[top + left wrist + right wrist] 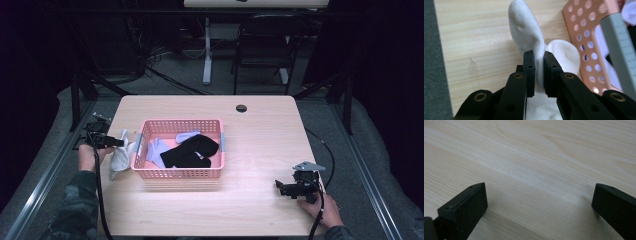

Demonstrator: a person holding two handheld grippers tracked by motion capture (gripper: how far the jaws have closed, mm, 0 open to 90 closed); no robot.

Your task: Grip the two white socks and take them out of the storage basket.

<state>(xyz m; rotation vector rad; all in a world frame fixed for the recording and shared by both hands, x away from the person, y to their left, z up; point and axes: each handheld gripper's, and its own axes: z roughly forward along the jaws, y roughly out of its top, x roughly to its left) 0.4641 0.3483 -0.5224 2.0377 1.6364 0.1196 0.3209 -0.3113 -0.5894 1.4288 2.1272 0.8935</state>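
White fabric of a sock [529, 32] is pinched between the closed jaws of the left gripper [538, 72], as seen in the left gripper view. In the high view, this white sock [119, 155] is held just outside the left wall of the pink basket [175, 172], draping down onto the wooden table [260, 150]; whether it is being taken out or put in cannot be told from its position alone. Inside the basket a black sock [192, 152] is seen, with pale, perhaps lavender, socks [157, 150] beside it, though the dim picture makes their number uncertain. The right gripper [286, 188] is held at the near right of the table, well apart from the basket, with its jaws spread wide over bare wood and nothing between them. The sorting is judged to be at an early or middle stage: one sock is in hand, and several pieces are left in the basket to be dealt with.
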